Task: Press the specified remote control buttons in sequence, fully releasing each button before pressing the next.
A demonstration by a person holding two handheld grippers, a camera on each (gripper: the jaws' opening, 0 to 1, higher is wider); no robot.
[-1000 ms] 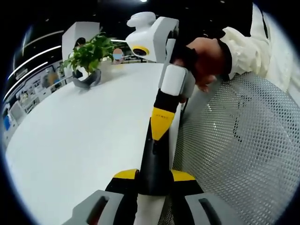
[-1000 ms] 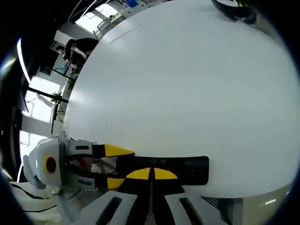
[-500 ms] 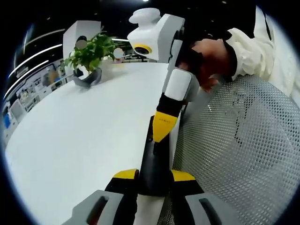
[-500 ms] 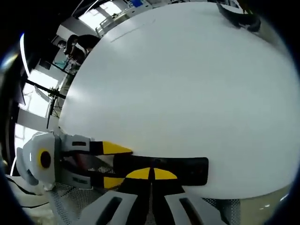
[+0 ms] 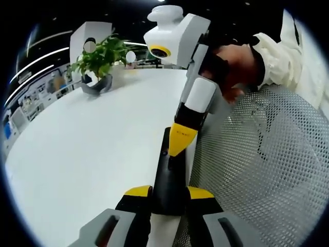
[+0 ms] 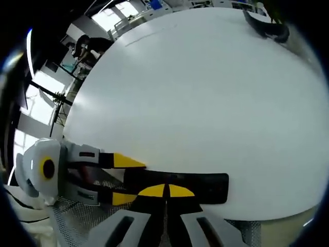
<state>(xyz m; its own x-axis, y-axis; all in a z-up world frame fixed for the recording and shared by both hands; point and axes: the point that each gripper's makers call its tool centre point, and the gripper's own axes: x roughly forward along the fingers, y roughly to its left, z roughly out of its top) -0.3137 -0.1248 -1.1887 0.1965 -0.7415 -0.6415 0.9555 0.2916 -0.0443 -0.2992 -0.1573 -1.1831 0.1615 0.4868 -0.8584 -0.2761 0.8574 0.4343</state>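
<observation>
My left claw (image 5: 168, 191) clamps the remote (image 5: 169, 175) steady; right claw (image 6: 165, 191), clenched, tips against its buttons.

a black remote control (image 5: 169, 180) on a white table (image 5: 92, 154), yellow-tipped grey grippers, a green plant (image 5: 100, 59), a white mesh chair (image 5: 257, 175)

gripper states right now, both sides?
Left gripper: shut on the black remote control, held at its end.
Right gripper: shut, yellow tips together, pressing down on the remote control.
</observation>
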